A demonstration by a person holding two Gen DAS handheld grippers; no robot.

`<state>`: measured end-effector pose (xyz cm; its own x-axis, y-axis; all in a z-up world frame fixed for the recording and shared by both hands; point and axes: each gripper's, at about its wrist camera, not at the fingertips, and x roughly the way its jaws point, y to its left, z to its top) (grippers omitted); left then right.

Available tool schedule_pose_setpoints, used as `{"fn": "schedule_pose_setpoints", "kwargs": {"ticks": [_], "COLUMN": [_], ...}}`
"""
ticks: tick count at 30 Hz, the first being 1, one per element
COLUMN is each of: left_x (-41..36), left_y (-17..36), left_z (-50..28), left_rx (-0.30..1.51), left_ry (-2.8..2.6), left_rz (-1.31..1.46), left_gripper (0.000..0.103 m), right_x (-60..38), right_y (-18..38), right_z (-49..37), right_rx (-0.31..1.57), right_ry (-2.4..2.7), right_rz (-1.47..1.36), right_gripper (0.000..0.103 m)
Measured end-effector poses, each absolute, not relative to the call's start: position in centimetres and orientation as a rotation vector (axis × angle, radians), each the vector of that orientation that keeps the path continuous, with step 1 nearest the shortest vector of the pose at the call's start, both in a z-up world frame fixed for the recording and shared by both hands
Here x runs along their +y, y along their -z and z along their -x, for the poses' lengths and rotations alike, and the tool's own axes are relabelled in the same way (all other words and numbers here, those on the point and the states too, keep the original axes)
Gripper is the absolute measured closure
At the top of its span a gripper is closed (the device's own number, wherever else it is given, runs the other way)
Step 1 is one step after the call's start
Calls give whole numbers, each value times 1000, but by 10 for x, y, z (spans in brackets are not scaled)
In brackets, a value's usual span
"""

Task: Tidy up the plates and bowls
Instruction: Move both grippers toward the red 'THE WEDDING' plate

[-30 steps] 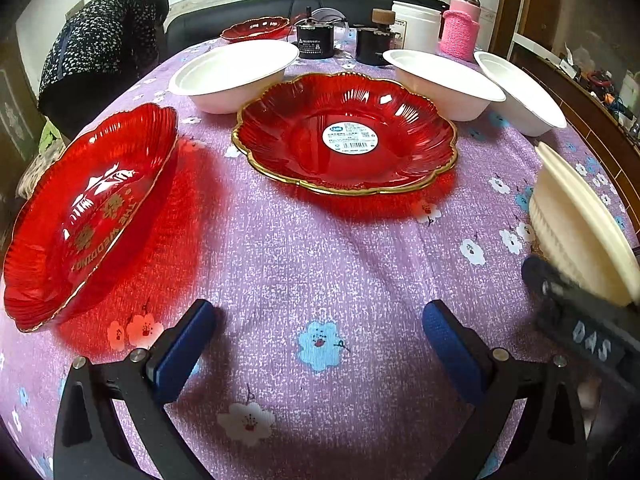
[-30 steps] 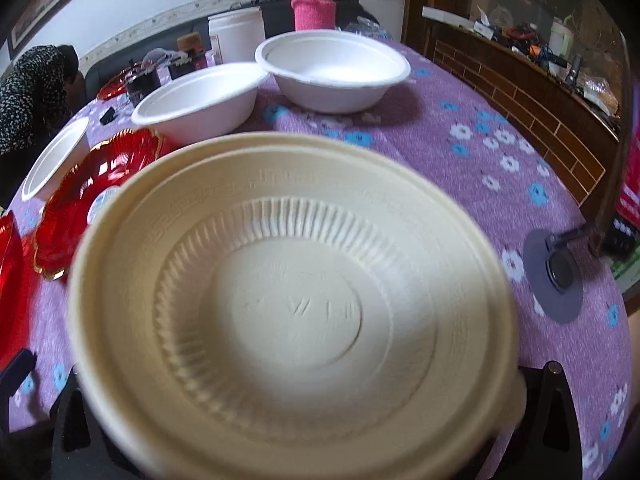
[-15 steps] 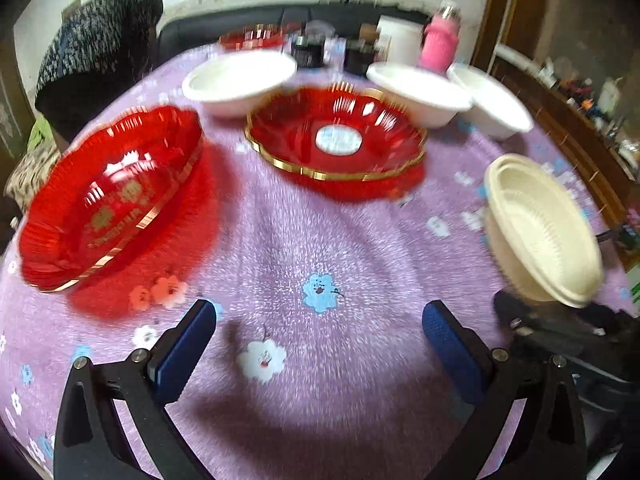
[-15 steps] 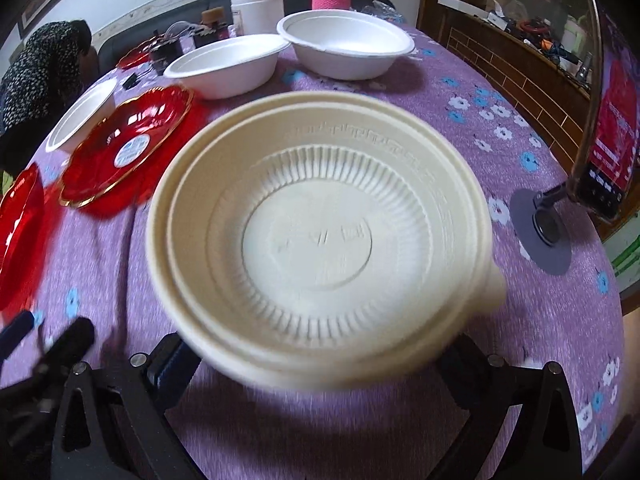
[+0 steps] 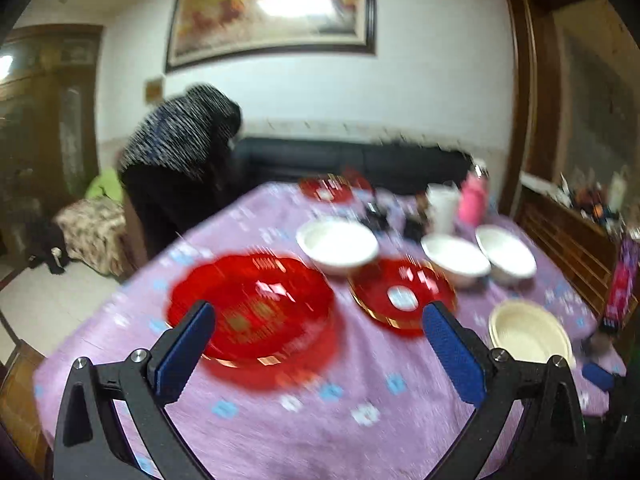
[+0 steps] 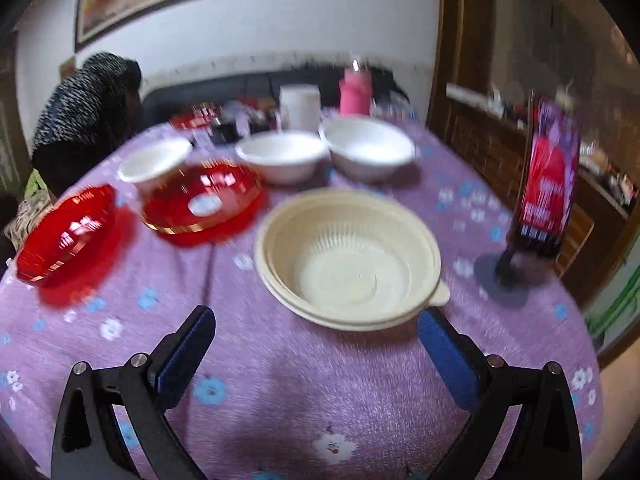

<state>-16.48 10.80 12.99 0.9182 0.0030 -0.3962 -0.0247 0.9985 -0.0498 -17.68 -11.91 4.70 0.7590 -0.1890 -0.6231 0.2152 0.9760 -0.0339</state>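
Both grippers are hovering above the purple flowered table [image 6: 280, 380], jaws apart and holding nothing. The cream ribbed plastic bowl [image 6: 348, 258] is sitting on the table just beyond the right gripper [image 6: 316, 344]; the left gripper [image 5: 320, 340] is pointing at the red glass plates [image 5: 256, 304].

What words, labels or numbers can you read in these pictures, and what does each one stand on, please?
None can be read.
White sticker on the gold-rimmed red plate: print blurred.
Gold lettering in the nearer red plate: blurred.
Red screen of the phone on a stand: white characters smeared.
Cream bowl: no legible marking.
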Motion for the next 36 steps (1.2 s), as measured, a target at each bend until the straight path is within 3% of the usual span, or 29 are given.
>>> {"fn": "schedule_pose_setpoints", "kwargs": {"ticks": [11, 36], "left_x": [124, 147], "left_y": [-134, -99], "left_z": [155, 128], "left_rx": [453, 653], "left_ry": [-105, -47], "left_rz": [34, 47], "left_gripper": [0, 0], "right_x": [-85, -60], "right_y": [-67, -46], "right_z": [177, 156], "right_rx": [605, 699], "right_ry": [130, 53], "right_rz": [-23, -54], "right_gripper": [0, 0]}}
